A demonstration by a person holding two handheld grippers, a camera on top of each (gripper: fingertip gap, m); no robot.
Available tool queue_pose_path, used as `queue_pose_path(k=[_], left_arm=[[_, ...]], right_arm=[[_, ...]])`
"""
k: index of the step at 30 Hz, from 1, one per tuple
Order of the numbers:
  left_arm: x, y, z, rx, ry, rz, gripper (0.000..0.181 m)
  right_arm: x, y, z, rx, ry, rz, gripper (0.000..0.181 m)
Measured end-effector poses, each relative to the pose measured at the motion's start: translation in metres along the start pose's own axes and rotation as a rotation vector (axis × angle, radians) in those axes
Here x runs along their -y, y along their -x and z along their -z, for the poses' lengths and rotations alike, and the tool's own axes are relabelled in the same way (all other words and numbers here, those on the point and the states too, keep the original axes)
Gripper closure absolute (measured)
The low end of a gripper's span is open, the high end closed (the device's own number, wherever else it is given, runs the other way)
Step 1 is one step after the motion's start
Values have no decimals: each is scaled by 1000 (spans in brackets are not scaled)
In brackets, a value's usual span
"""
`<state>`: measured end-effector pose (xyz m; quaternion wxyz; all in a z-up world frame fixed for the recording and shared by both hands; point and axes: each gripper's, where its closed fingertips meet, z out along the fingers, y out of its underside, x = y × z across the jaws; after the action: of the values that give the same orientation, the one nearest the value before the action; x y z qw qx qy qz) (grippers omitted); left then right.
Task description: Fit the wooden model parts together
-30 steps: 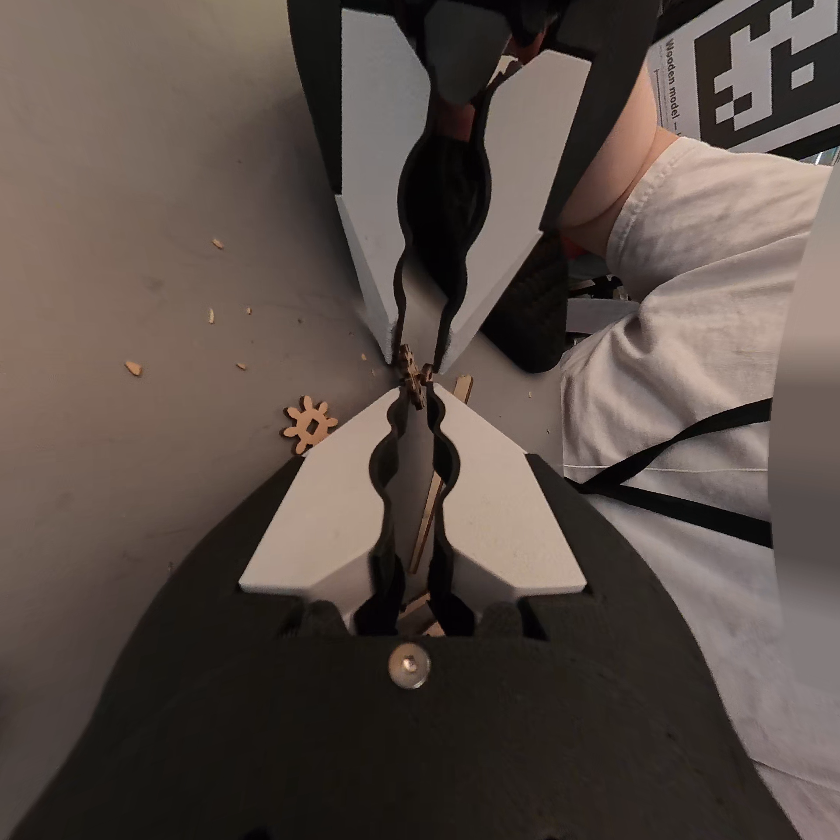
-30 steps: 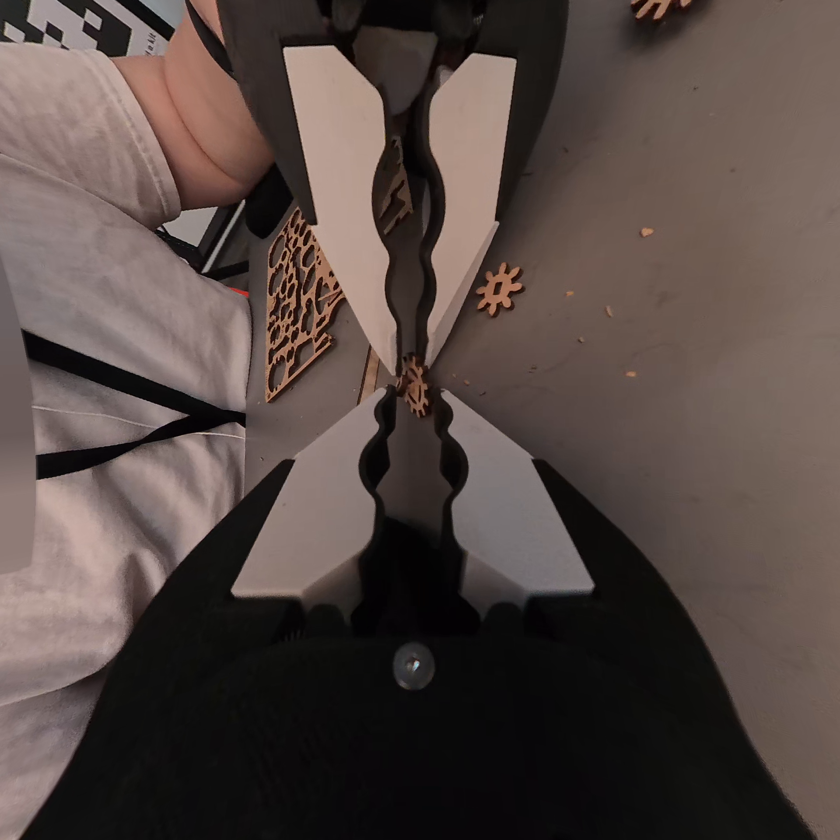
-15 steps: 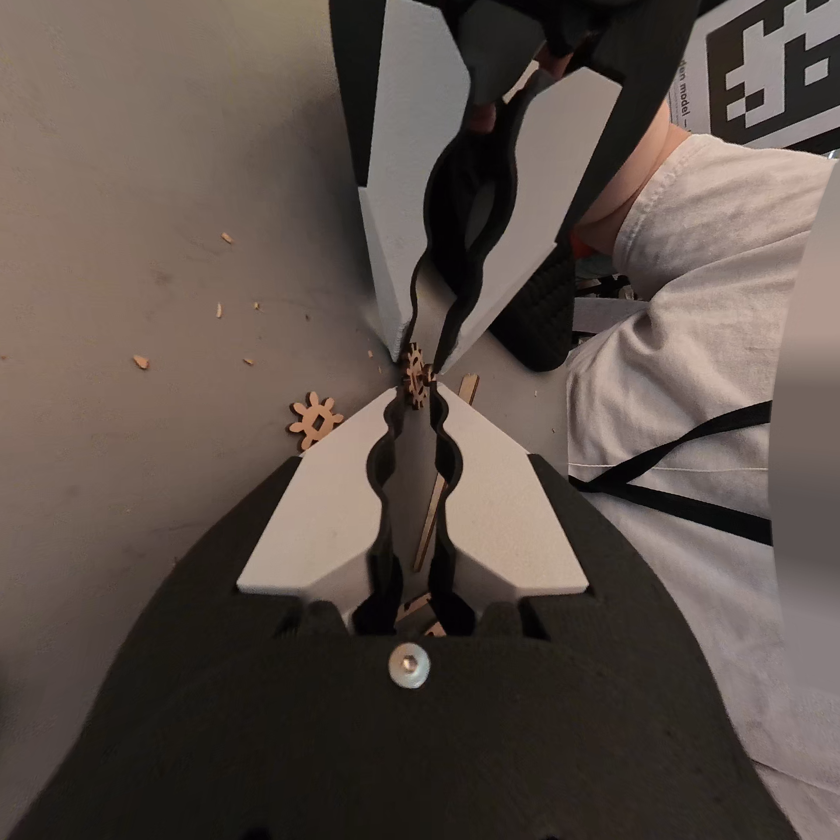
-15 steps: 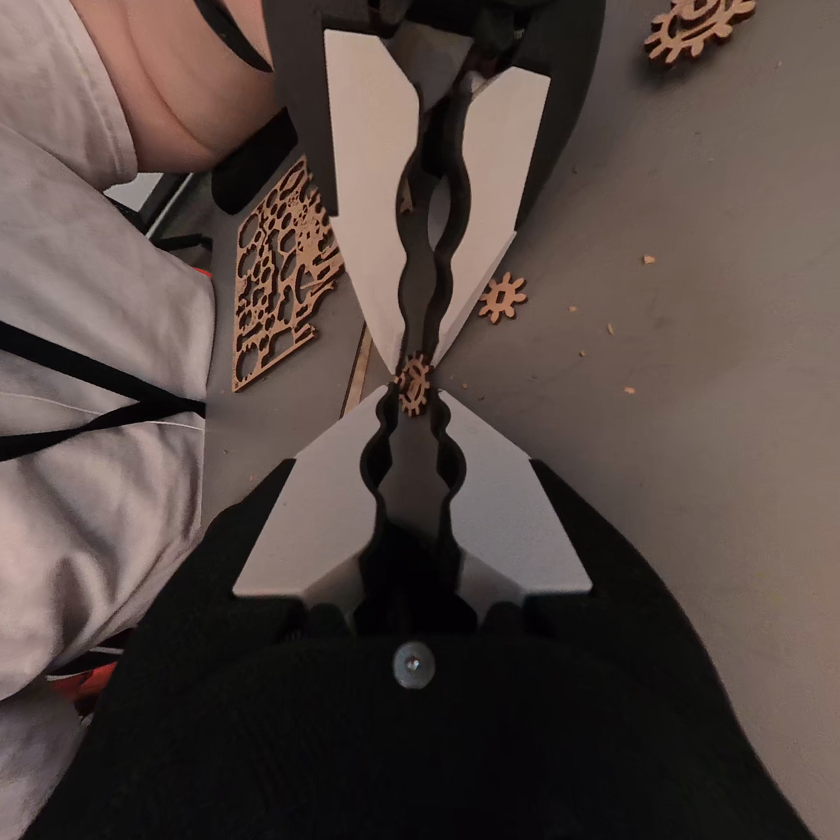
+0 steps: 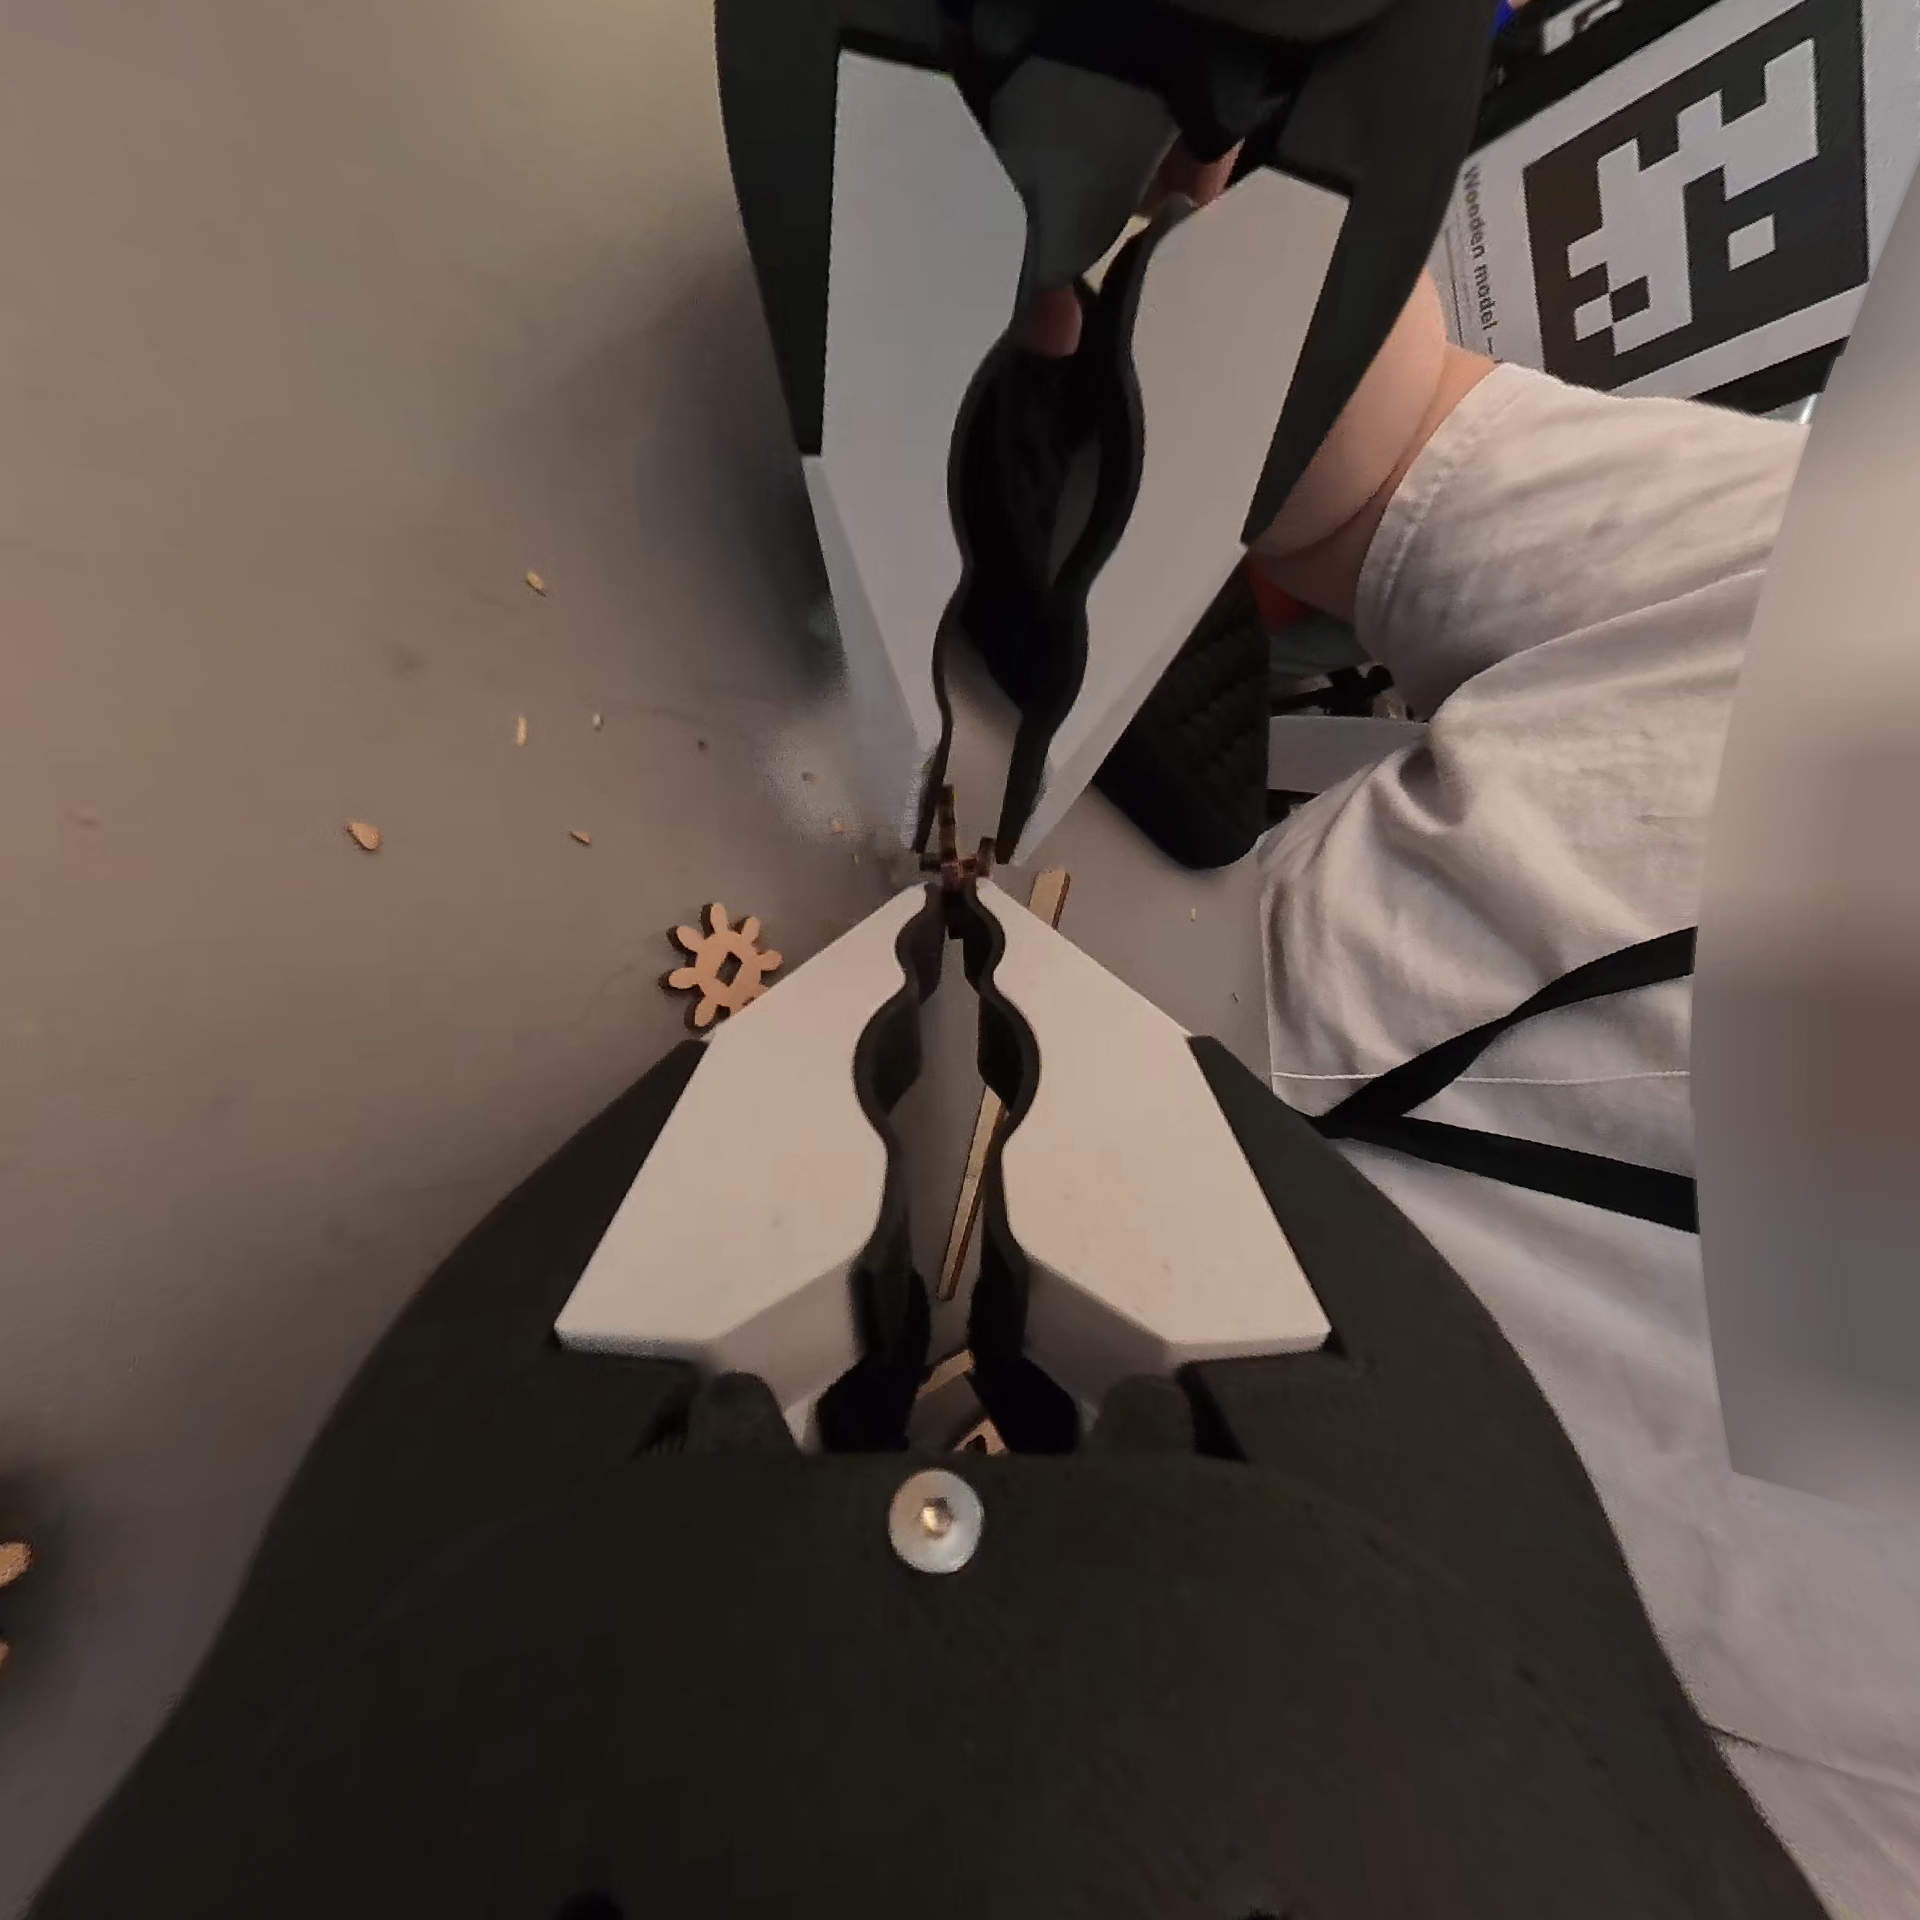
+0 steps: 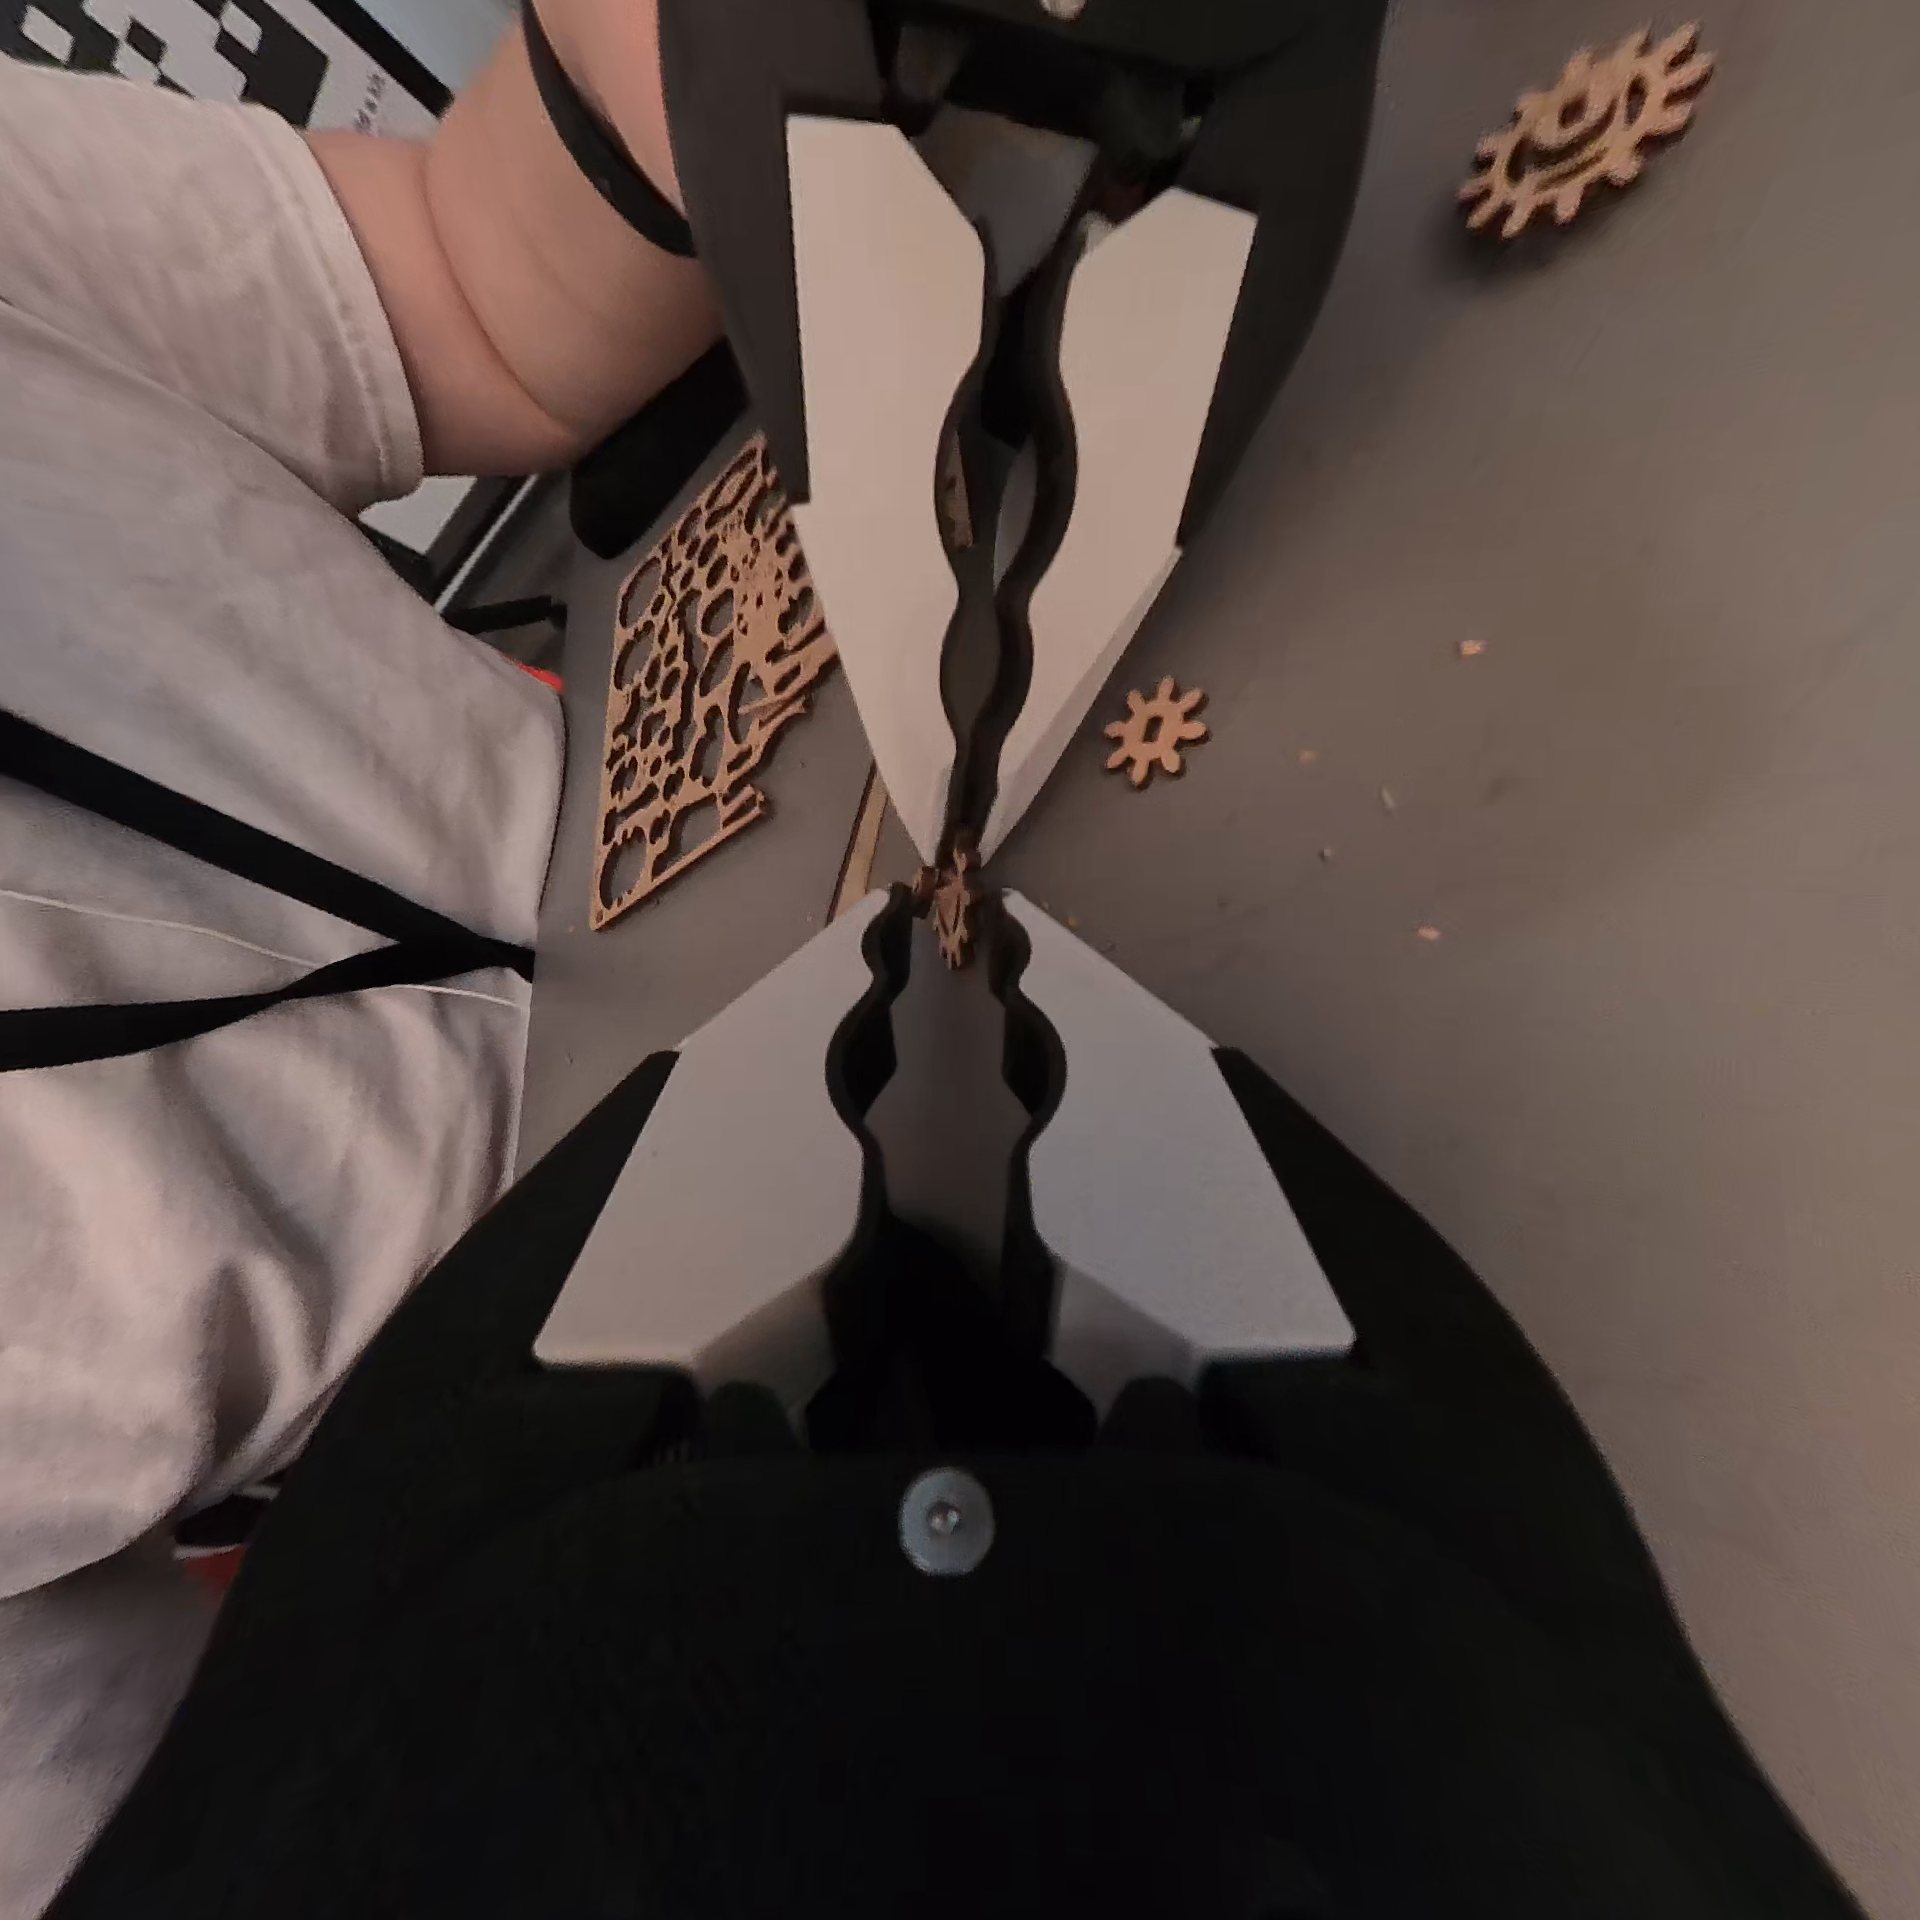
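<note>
A small wooden gear [image 6: 954, 920] with a short cross peg [image 6: 920, 885] through it hangs above the grey table, between the two grippers, which meet tip to tip. My right gripper [image 6: 951, 914] is shut on this piece, with the peg end against its left pad. My left gripper [image 5: 951, 914] is shut on the gear's thin rim [image 5: 943, 821], which is edge-on in the left wrist view. There the peg [image 5: 961, 862] spans the tips of the right gripper [image 5: 961, 847]. The left gripper [image 6: 964, 831] comes down from the top of the right wrist view.
A loose small gear [image 5: 724, 961] lies on the table [image 5: 312, 520]; it also shows in the right wrist view [image 6: 1155, 730]. A larger gear [image 6: 1584, 130], a punched-out wooden sheet [image 6: 707, 686] and a thin stick [image 5: 1044, 894] lie nearby. Wood crumbs are scattered around. A person's white shirt [image 5: 1507, 831] is close by. The tips of both grippers are at nearly the same place.
My left jaws have closed in onto the gear's rim. The gear has turned from partly face-on to edge-on in the left wrist view. My right jaws have narrowed slightly.
</note>
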<state>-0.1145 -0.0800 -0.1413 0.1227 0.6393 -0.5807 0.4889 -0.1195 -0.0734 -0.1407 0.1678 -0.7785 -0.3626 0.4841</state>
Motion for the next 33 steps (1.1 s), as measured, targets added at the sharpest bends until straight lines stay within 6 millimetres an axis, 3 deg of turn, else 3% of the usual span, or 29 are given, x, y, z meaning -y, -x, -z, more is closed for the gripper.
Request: queue_pose_path(k=[7, 10, 15, 17, 20, 24, 25, 27, 30, 33], left_arm=[[7, 0, 6, 1, -43, -23, 180], [21, -1, 20, 92, -109, -125, 181], [54, -24, 49, 167, -316, -409, 181], [60, -32, 57, 212, -363, -525, 181], [65, -42, 65, 294, -416, -703, 181], [70, -57, 75, 399, -490, -894, 181], [71, -60, 78, 425, -512, -929, 181], [72, -69, 80, 448, -549, -1002, 181], [73, -80, 80, 490, -571, -1091, 181], [74, -86, 80, 531, -601, -1147, 181]], right_arm=[[5, -9, 8, -53, -24, 27, 154], [23, -3, 22, -75, -122, 117, 152], [79, 35, 73, -281, -494, 588, 152], [91, 48, 87, -388, -604, 718, 130], [92, 58, 86, -415, -609, 768, 134], [92, 59, 93, -460, -640, 836, 171], [93, 60, 96, -465, -655, 850, 164], [93, 64, 95, -426, -680, 854, 136], [92, 62, 87, -448, -641, 862, 138], [90, 65, 82, -543, -605, 978, 156]])
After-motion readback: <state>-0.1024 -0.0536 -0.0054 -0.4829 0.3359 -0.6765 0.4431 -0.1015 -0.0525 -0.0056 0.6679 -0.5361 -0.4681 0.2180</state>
